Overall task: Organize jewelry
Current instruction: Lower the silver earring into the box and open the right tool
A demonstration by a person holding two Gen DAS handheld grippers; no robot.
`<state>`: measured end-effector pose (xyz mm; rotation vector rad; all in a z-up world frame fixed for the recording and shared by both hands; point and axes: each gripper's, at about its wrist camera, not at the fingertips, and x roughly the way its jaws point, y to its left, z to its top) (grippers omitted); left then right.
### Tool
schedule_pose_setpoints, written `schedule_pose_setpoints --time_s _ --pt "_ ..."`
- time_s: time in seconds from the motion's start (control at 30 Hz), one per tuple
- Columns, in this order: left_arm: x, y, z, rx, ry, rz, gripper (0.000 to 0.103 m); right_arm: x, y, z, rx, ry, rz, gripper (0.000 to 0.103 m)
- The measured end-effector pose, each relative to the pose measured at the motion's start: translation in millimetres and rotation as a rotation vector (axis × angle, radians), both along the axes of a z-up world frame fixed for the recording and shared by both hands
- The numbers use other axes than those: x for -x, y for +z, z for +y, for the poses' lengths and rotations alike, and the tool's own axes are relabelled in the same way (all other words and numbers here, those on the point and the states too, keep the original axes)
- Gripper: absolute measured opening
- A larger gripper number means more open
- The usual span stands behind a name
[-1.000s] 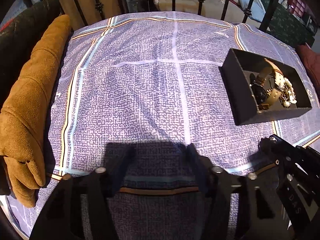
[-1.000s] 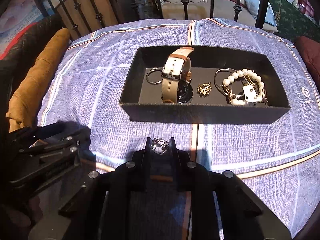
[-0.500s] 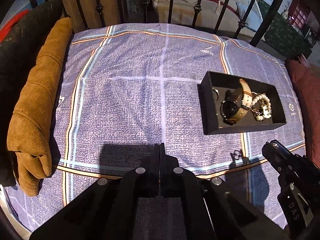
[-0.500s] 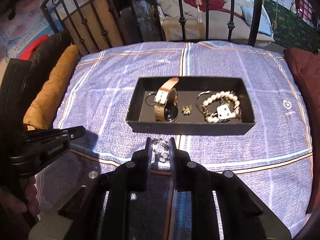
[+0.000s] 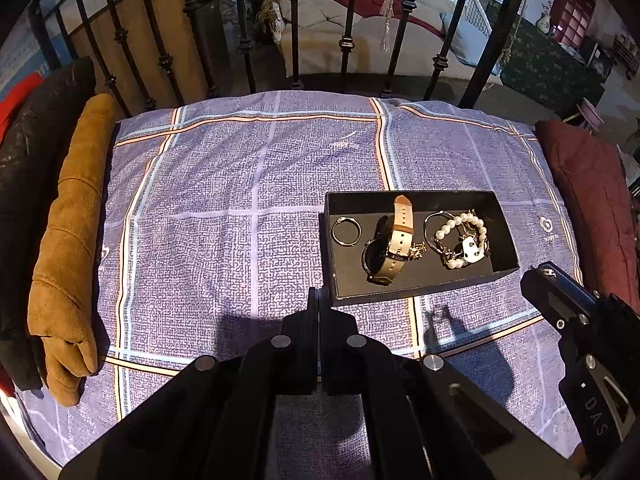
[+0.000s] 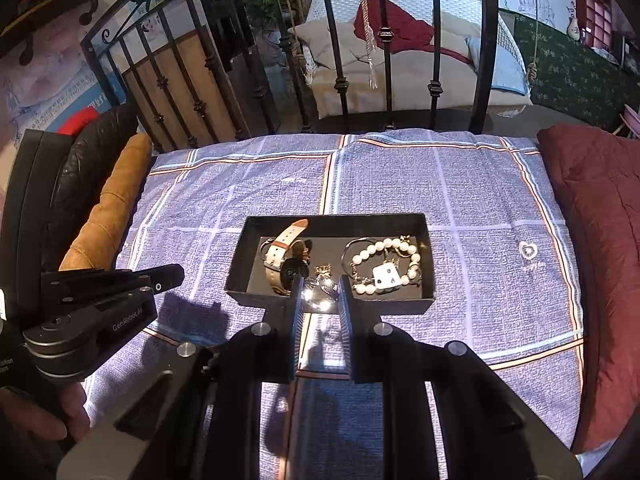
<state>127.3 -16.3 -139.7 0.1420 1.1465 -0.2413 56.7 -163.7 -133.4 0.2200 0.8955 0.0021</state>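
A black open box [image 5: 416, 294] [image 6: 429, 256] lies on the blue checked cloth. Inside it are a thin ring [image 5: 346, 232], a tan-strapped watch [image 5: 394, 246] [image 6: 282, 256], a small gold charm [image 6: 324, 270] and a pearl bracelet [image 5: 460, 236] [image 6: 384, 266]. My right gripper [image 6: 320, 286] is shut on a shiny silver ring [image 6: 318, 294], held in the air in front of the box's near wall. My left gripper [image 5: 319, 294] is shut with nothing between its fingers, just left of the box's near corner. In the left wrist view the right gripper's body [image 5: 576, 320] shows at the right.
A tan cushion [image 5: 68, 240] and a dark leather one [image 5: 24, 184] line the cloth's left edge; a maroon cushion [image 6: 596, 240] lines the right. An iron railing [image 6: 384, 48] stands behind. A person's hand [image 6: 36, 420] holds the left gripper's body [image 6: 100, 300].
The left gripper's jaws have gone from open to shut on nothing. Both grippers have risen, so the box looks smaller; the right one has carried the silver ring up toward the box.
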Motion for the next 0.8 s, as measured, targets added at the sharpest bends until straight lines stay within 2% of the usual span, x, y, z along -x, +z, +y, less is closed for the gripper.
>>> schedule_pose_setpoints --time_s 0.4,0.8 --pt "-18 0 -28 -0.009 0.002 -0.020 0.000 -25 2 -23 0.034 0.025 -0.022 0.018" --pt "-42 -13 -49 -0.020 -0.014 -0.012 0.000 -56 -19 -35 0.042 0.040 0.025 0.018"
